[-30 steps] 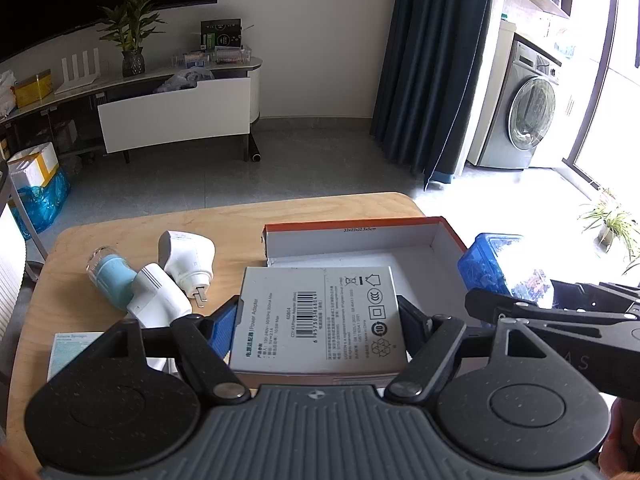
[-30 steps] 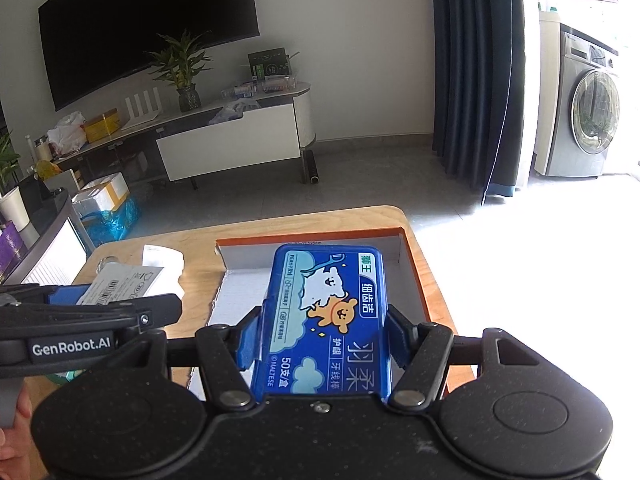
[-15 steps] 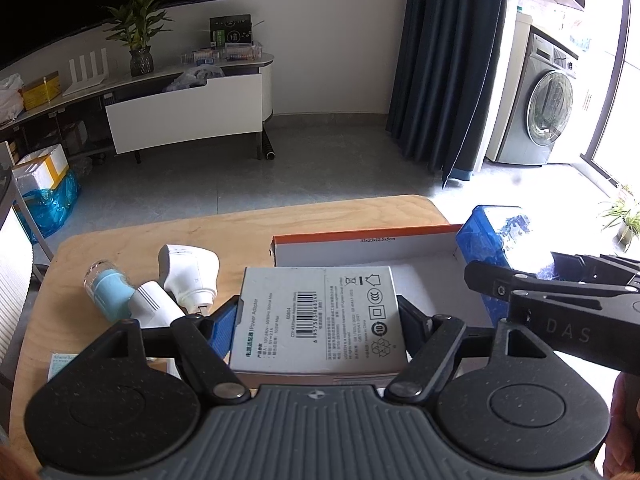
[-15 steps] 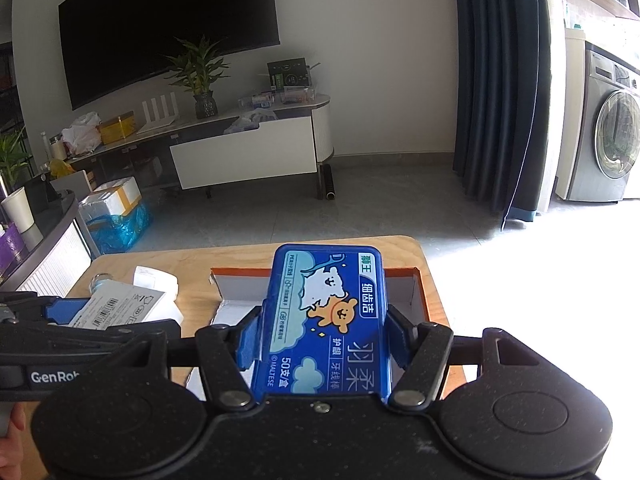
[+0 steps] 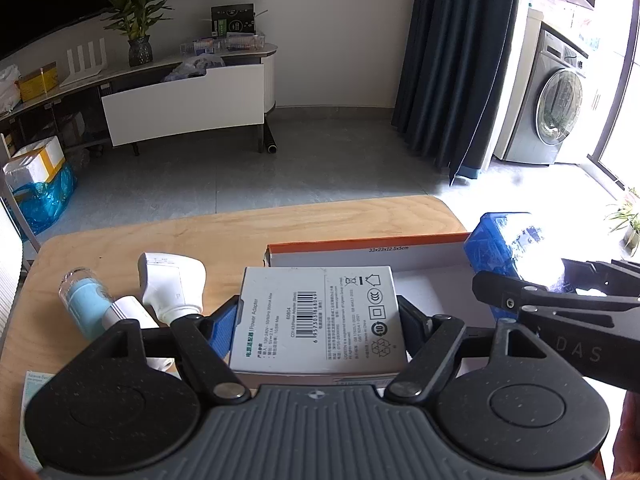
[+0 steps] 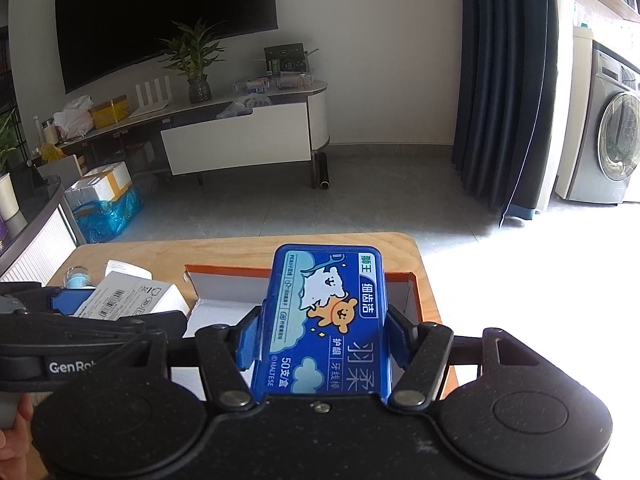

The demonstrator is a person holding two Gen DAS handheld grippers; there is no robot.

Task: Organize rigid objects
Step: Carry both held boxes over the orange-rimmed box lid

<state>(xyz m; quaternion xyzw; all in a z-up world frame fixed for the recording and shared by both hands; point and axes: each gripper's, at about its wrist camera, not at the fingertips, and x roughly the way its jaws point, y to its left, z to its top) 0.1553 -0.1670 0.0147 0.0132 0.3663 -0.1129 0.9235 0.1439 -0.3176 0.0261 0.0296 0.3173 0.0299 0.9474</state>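
Note:
My left gripper (image 5: 318,330) is shut on a white power adapter box (image 5: 320,316) and holds it above the near left part of an open white cardboard box with an orange rim (image 5: 360,249). My right gripper (image 6: 324,340) is shut on a blue floss pick case (image 6: 328,316) with a cartoon bear, held above the same cardboard box (image 6: 224,270). The blue case also shows in the left wrist view (image 5: 504,240), to the right. The adapter box also shows in the right wrist view (image 6: 120,294), to the left.
On the wooden table (image 5: 160,236), left of the cardboard box, lie a white plug adapter (image 5: 170,280), a second white plug (image 5: 128,312) and a small clear-capped blue bottle (image 5: 82,298). A paper leaflet (image 5: 34,384) lies at the near left edge.
Both grippers have risen and drawn back a little from the table with their boxes still held. The cardboard box and the table look lower and farther away.

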